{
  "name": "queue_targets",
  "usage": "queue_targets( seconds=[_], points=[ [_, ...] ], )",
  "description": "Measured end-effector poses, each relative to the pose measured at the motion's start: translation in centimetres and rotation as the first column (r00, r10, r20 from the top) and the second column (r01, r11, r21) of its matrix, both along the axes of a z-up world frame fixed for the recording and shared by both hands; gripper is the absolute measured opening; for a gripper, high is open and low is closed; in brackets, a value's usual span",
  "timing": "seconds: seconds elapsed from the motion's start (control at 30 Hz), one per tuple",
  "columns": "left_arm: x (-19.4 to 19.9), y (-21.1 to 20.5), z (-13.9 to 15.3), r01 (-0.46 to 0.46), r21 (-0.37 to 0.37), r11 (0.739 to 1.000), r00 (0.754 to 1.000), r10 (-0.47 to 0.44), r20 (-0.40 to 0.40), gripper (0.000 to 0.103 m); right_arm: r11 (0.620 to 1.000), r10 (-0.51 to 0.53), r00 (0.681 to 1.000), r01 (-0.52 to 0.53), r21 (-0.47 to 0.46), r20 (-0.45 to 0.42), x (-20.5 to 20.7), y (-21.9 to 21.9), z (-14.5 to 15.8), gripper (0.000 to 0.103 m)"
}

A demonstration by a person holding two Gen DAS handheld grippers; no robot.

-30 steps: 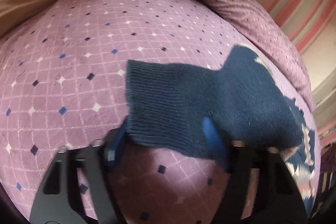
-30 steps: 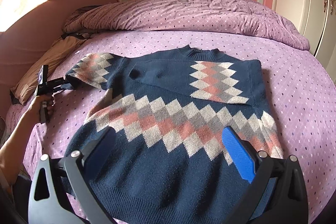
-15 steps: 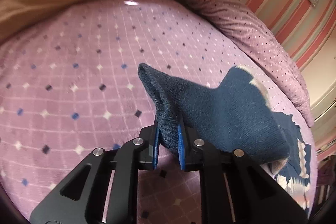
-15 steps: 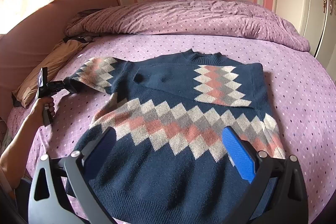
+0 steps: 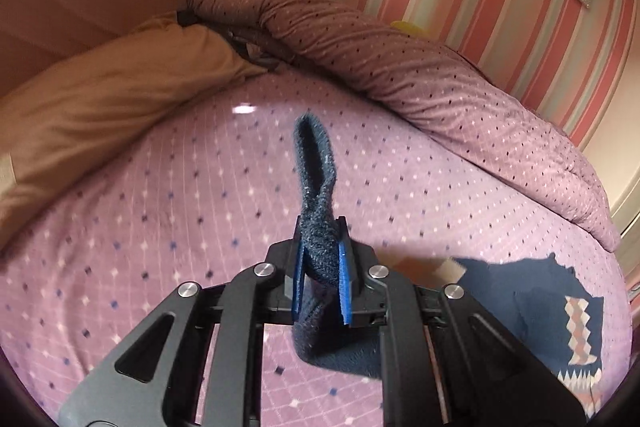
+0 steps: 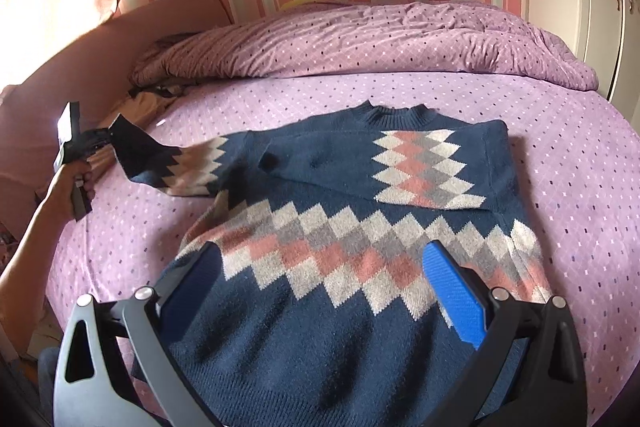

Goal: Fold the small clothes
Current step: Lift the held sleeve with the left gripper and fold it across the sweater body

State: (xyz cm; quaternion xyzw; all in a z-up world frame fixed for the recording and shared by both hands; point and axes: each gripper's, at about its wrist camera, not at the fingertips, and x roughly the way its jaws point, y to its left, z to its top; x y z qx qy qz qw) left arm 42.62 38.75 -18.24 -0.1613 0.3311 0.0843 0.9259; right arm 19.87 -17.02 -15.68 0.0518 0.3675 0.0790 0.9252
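Left tool [image 5: 322, 277] is pressed together on the ribbed cuff [image 5: 316, 187] of the navy knitted sweater with the pink, grey and cream diamond bands [image 6: 360, 247]; its jaws have just been closing, and the cuff is now pinched between the blue pads [image 5: 343, 279] with a loop of knit sticking out past the tips. Right tool [image 6: 320, 287] is spread wide, nothing between the jaws, hovering over the lower body of the sweater.

Sweater lies flat, front up, on the purple dotted bed cover [image 6: 580, 167], collar away from the right camera, hem nearest it. One sleeve is already folded across the chest. The other sleeve [image 6: 172, 163], the one in the left tool, runs out sideways toward the person's hand [image 6: 76, 183]; in the right wrist view its cuff end is lifted off the cover.

Key relation: the held sleeve's long axis runs roughly crosswise to the body, shoulder as pivot. From the left tool the body lies off to the right and lower, so my read is the next move carries the cuff that way, over the chest. Left hand is clearly nearer. Risk: sleeve bunching at the shoulder.
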Motion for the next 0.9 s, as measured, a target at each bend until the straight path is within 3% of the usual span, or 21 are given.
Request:
queue_targets(
  seconds=[0.2,0.4,0.57,0.73,0.9],
  points=[
    [1.7,-5.2,5.3,0.067,0.095,0.993,0.997,-0.069,0.023,0.012,0.999,-0.014,1.000,0.013,0.049,0.021,-0.5,-2.0,0.0,0.101],
    [3.1,-15.8,9.2,0.189,0.188,0.964,0.980,-0.198,0.031,0.012,0.993,-0.074,0.997,0.072,0.094,0.020,-0.9,-5.9,-0.6,0.101],
    [4.4,-24.3,10.1,0.222,0.206,0.953,0.974,-0.228,0.004,0.012,0.985,-0.119,0.992,0.111,0.130,0.050,-2.2,-9.6,-1.1,0.101],
    [5.3,-31.2,10.0,0.249,0.207,0.946,0.967,-0.255,0.005,0.012,0.992,-0.105,0.994,0.102,0.078,0.041,-2.2,-13.0,-2.4,0.101],
    [4.8,-39.0,9.3,0.305,0.244,0.921,0.949,-0.314,0.001,0.012,0.995,-0.099,0.993,0.097,0.032,0.060,-1.6,-16.7,-2.3,0.101]
  ],
)
